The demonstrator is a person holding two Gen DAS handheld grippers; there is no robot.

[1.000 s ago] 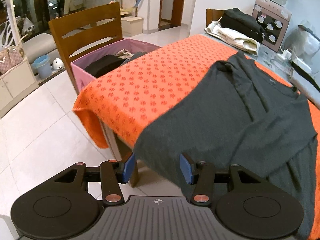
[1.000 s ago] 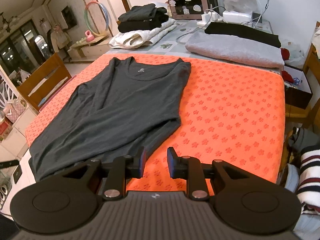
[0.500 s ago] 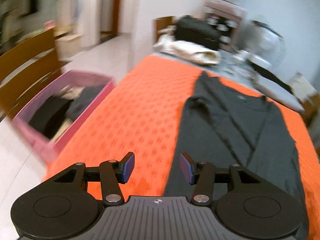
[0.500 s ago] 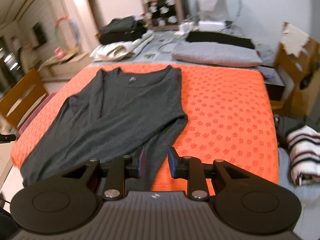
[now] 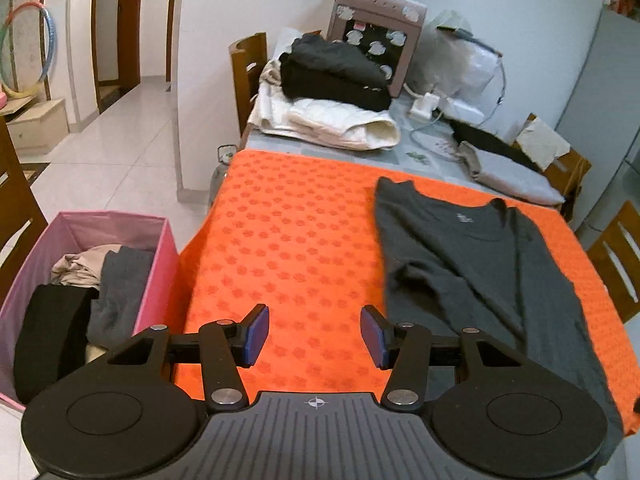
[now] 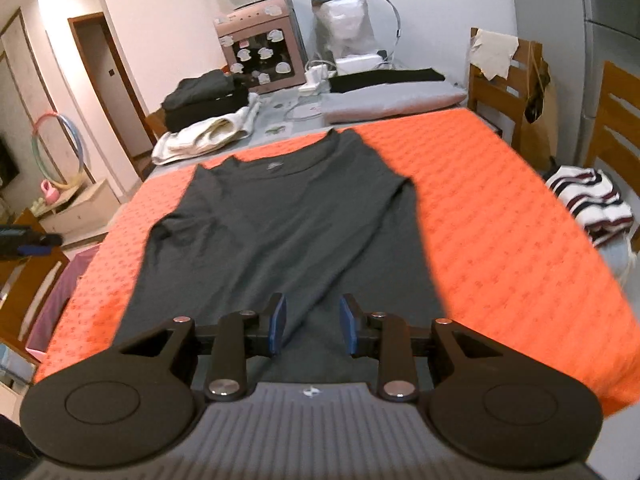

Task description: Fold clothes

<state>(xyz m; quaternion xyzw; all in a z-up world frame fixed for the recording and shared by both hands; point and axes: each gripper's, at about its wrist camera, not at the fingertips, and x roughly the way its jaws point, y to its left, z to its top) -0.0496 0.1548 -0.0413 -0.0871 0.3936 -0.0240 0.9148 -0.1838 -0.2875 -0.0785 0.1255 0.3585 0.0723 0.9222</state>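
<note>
Across the orange patterned cloth (image 5: 304, 240) on the tabletop, a dark grey long-sleeved knit shirt (image 6: 288, 216) is laid flat, neckline far, ready for folding. The left claw (image 5: 314, 334) is held apart and empty over bare cloth; the right claw (image 6: 312, 326), opening with nothing gripped, is poised above the shirt's near hem.

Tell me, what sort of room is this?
Most likely a home dining room used for laundry: wooden chairs around a table under an orange cloth, a dark shirt spread on it, and a pink bin of clothes beside it.
</note>
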